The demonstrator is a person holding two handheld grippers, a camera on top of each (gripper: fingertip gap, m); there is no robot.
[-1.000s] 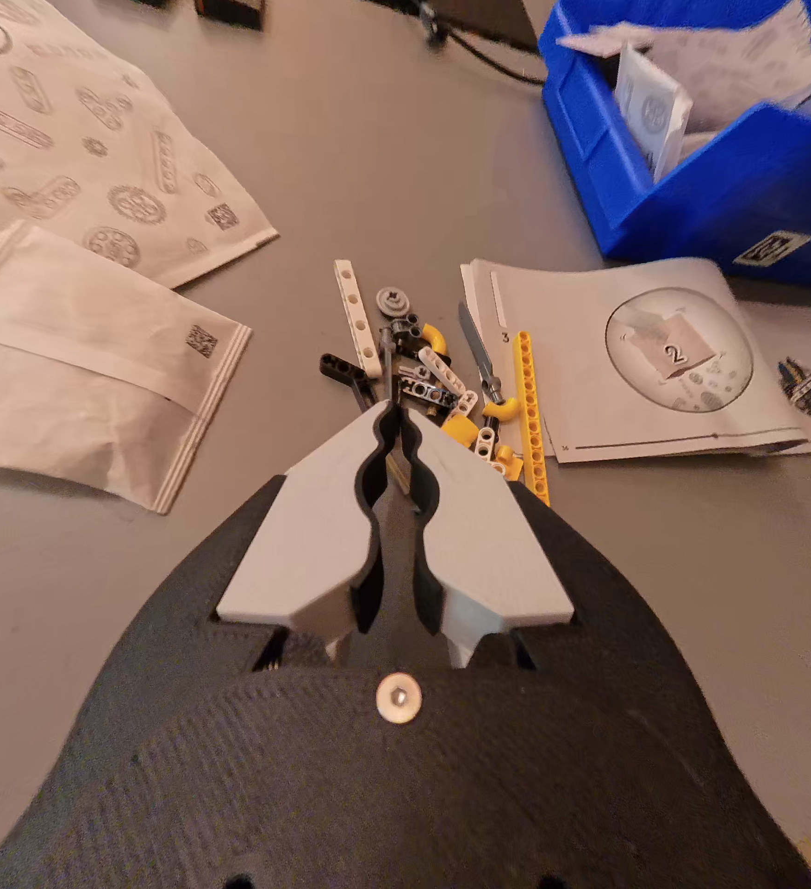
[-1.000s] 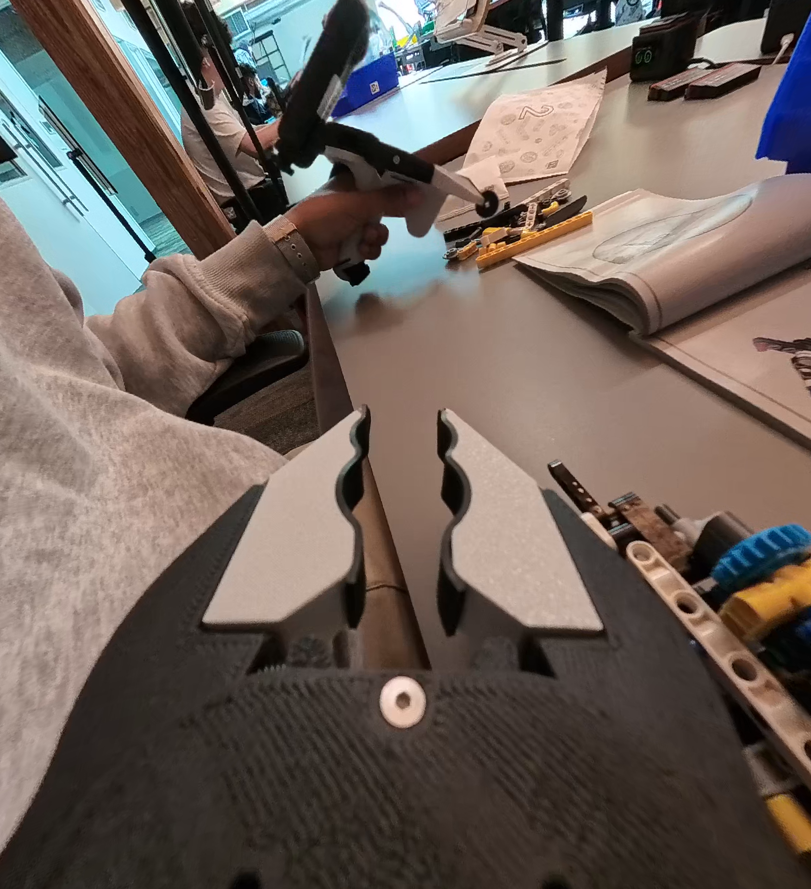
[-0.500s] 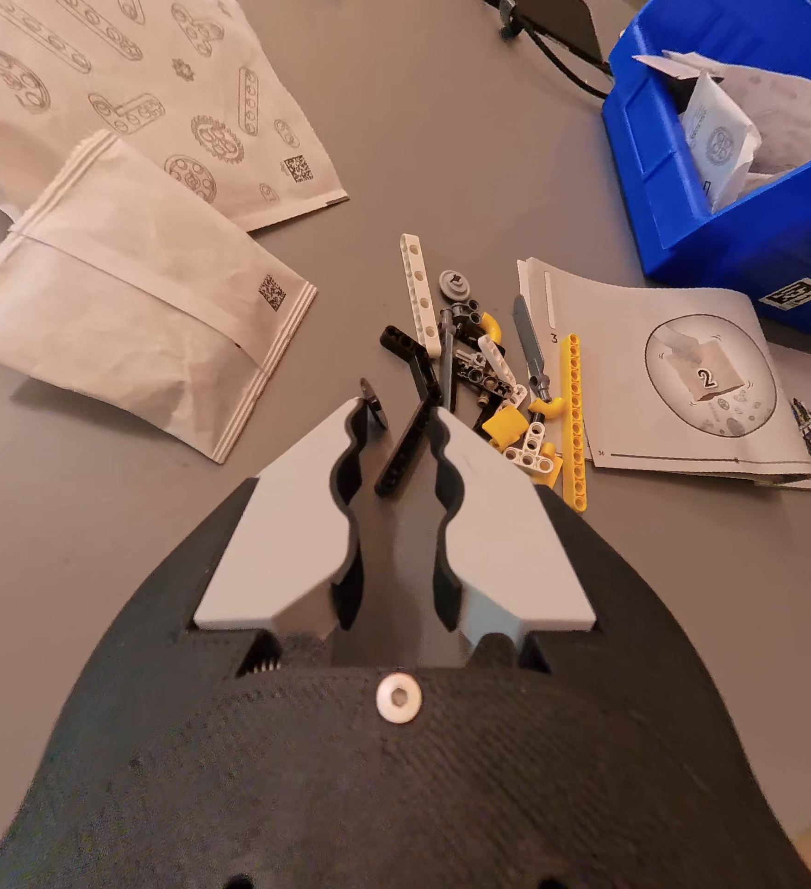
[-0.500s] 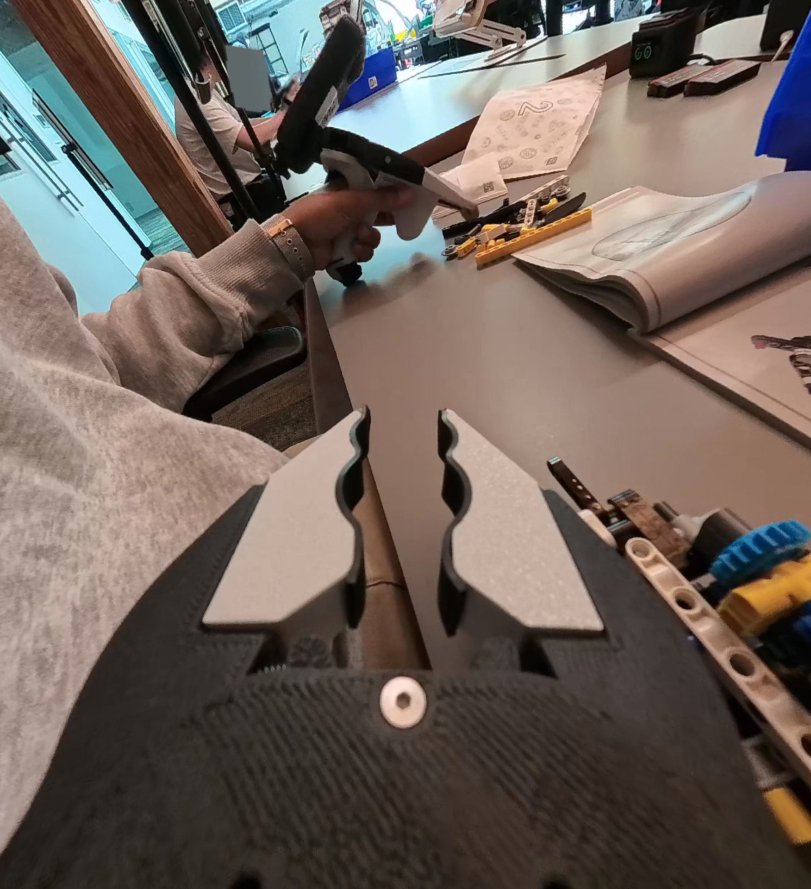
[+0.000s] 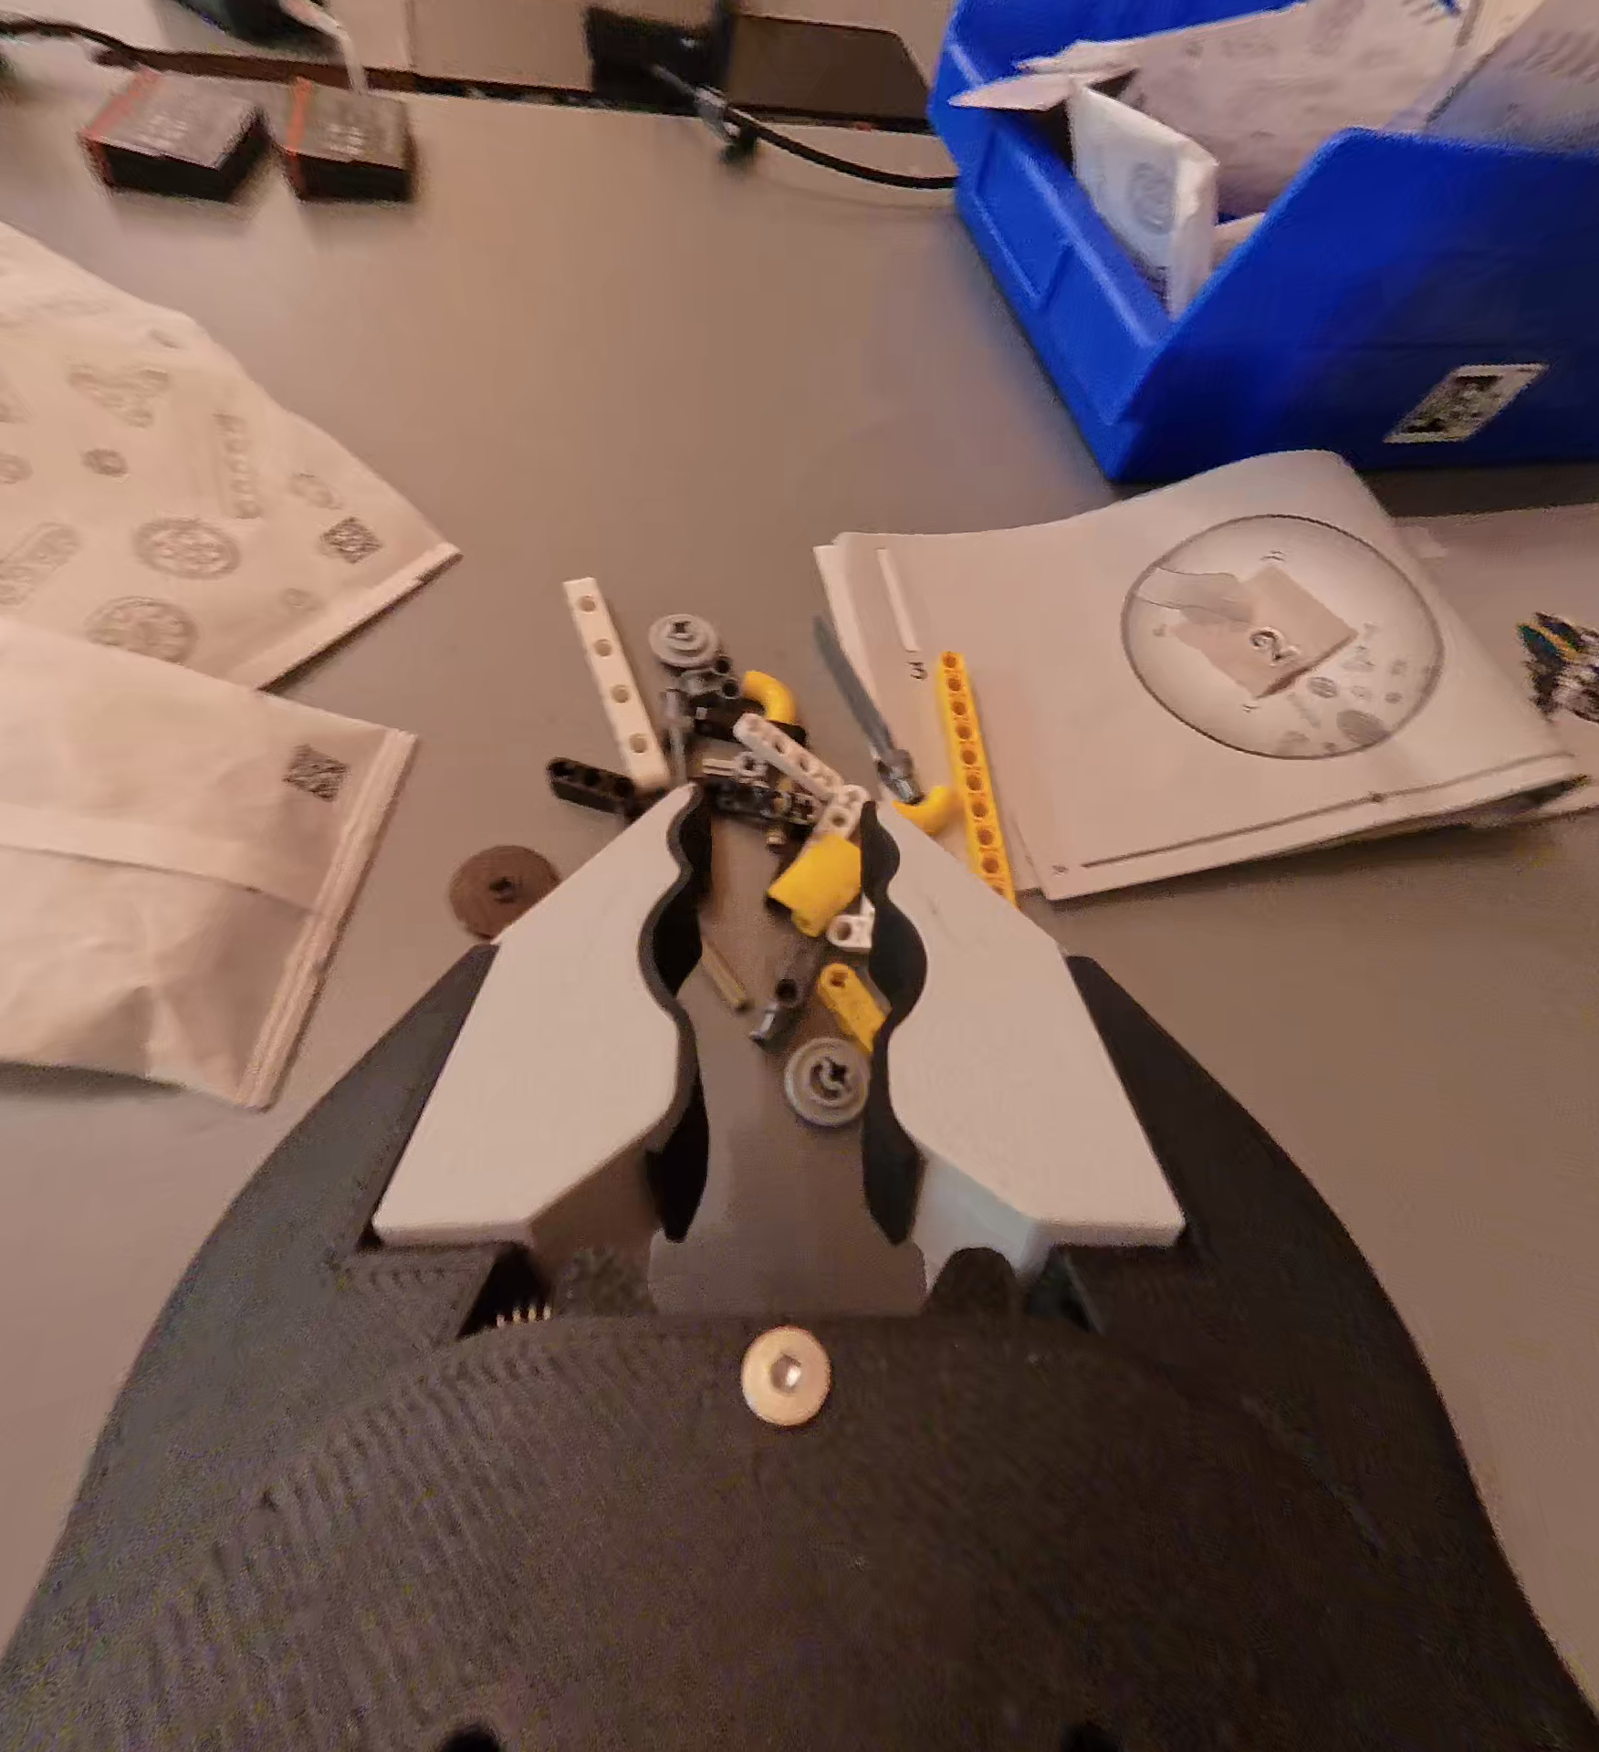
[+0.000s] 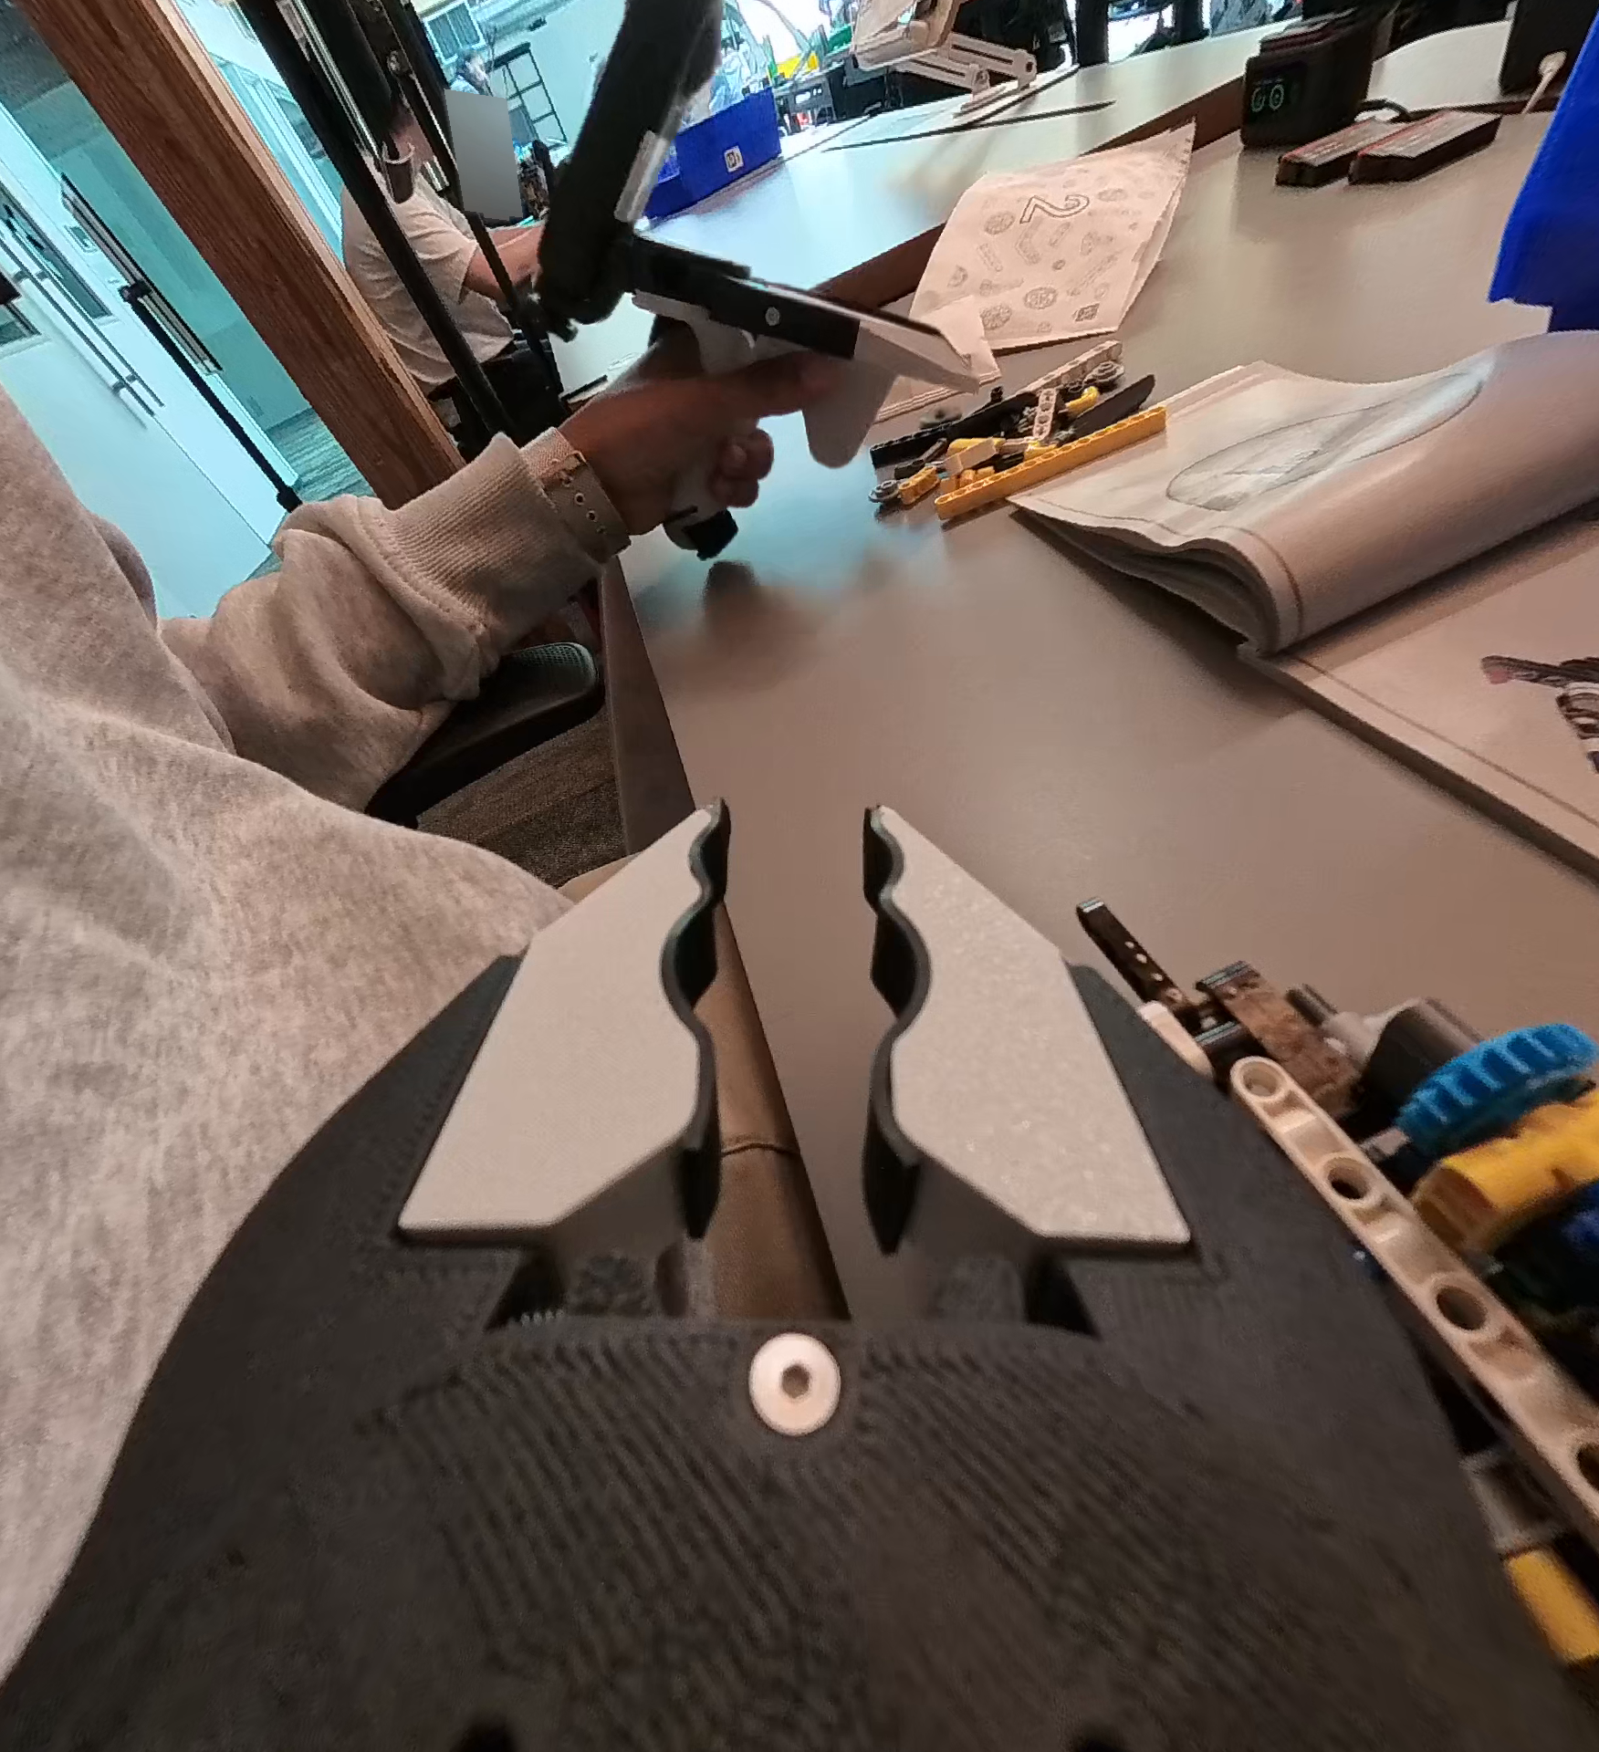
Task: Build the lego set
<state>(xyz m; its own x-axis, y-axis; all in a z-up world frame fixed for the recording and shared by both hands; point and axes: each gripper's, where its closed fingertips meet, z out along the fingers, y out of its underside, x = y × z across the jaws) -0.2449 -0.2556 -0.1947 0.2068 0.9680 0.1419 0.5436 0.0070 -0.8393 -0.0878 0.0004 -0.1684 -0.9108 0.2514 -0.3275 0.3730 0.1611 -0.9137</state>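
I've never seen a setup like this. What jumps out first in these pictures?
A heap of small loose pieces, yellow, black and white, lies mid-table, with the left gripper over it, jaws open. A blue bin stands at the far right behind an open booklet. The right gripper waits open beside a half-built model.

Cut off by the right frame edge in the right wrist view: the partly built lego model (image 6: 1478, 1176), its blue gears and yellow parts running out of sight at lower right. Likewise cropped there, the blue bin (image 6: 1592, 171) at upper right, only a corner showing. Hidden in the left wrist view under the left claw (image 5: 777, 825): part of the loose lego pieces (image 5: 805, 853), several small ones too tiny to identify. Blurred at the upper right of that view, the paper bags inside the blue bin (image 5: 1346, 313). Cropped at the left edge, the printed paper bag (image 5: 113, 474). Smeared at the right edge, a small model picture on the instruction booklet (image 5: 1251, 683).
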